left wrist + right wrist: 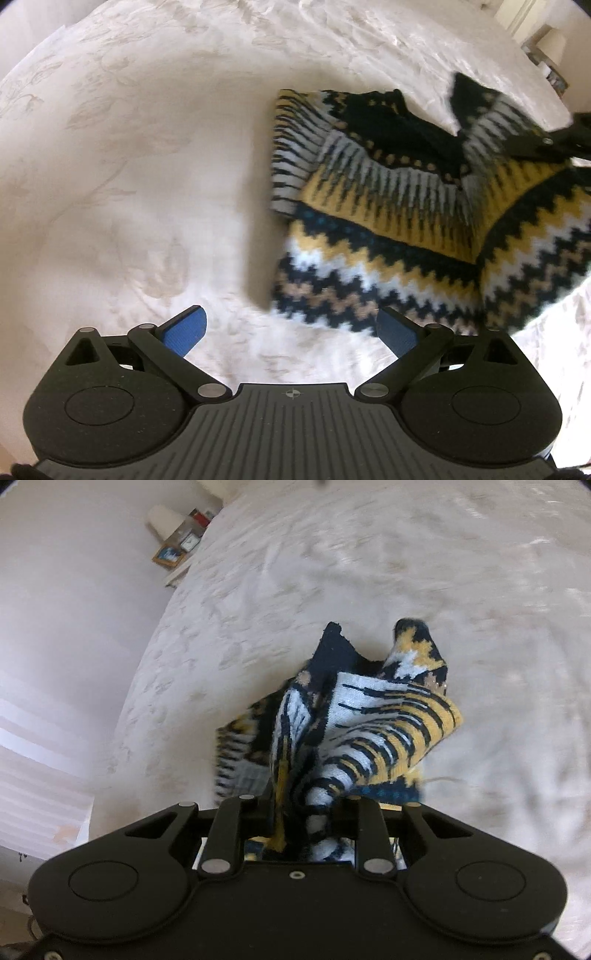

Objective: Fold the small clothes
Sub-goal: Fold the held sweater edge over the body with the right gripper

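Note:
A small knitted sweater [424,221] with navy, yellow, white and tan zigzag bands lies on a white bedspread [129,166], at the right of the left wrist view. My left gripper [291,332] hangs open above the bedspread, its blue pads [186,330] apart and empty, with the sweater's lower edge just beyond the right pad. In the right wrist view my right gripper [301,816] is shut on a bunched fold of the sweater [369,731], which is lifted off the bed. The right gripper's black body [554,138] shows at the sweater's far right edge.
The white embroidered bedspread [369,572] fills both views. A bedside shelf [177,550] with a lamp, a small clock and a picture frame stands past the bed's far corner. A pale wall and floor lie beyond the bed's left edge in the right wrist view.

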`<state>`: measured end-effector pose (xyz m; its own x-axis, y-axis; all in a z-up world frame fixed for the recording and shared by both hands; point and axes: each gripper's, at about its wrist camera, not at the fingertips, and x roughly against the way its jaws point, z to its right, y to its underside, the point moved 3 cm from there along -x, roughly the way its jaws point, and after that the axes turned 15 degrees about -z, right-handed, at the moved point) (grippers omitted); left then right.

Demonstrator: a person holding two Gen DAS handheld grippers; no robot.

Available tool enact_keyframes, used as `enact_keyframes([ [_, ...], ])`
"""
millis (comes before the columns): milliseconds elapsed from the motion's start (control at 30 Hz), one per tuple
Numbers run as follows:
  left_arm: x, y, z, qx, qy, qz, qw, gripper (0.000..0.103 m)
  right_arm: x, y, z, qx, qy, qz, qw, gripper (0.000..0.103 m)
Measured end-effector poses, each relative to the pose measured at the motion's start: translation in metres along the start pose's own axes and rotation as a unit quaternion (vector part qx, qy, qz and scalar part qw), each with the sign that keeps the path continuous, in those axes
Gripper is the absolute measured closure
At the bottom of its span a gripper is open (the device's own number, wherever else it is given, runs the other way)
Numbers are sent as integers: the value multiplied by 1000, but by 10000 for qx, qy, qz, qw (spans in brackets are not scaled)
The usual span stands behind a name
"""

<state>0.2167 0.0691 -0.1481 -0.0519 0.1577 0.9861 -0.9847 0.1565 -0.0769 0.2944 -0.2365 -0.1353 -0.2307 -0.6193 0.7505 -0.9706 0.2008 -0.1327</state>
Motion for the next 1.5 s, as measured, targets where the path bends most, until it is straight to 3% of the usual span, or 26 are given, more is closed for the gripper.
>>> enact_keyframes([
  [267, 1, 0, -37, 61, 34, -82, 9999, 3, -67, -4, -45, 125, 521, -439, 9976, 70],
  [500, -2, -3, -58, 175, 111, -163, 9997, 3, -98, -7, -69, 126, 980, -517, 9938, 70],
  [600, -3, -4, -62, 159, 144, -207, 9996, 3, -109, -11, -79, 198, 987, -494, 9937, 63],
  [800, -3, -8, -70, 84, 159, -234, 9996, 3, -94, -8, -89, 252, 82, 57, 9996, 62],
  [867, -2, -12, -69, 51, 168, -227, 9996, 3, -83, -4, -85, 268, 85, 199, 9994, 61],
  [933, -1, -16, -69, 4, 187, -206, 9996, 3, -72, 1, -79, 246, 138, 330, 9991, 53],
  [1067, 7, -30, -69, -84, 296, -121, 9995, 3, -57, 17, -72, 517, 587, 449, 9959, 50],
  [1133, 11, -41, -69, -113, 363, -59, 9993, 3, -52, 31, -72, 780, 841, 448, 9924, 40],
  [1300, 21, -69, -65, -151, 558, 57, 9983, 3, -60, 76, -86, 1614, 1490, 276, 9752, 34],
  [1400, 23, -81, -60, -130, 773, 44, 9969, 3, -70, 103, -99, 2224, 1853, 250, 9569, 24],
  [1500, 24, -89, -54, -39, 1141, -54, 9935, 3, -85, 124, -116, 2844, 2496, 410, 9247, 15],
])
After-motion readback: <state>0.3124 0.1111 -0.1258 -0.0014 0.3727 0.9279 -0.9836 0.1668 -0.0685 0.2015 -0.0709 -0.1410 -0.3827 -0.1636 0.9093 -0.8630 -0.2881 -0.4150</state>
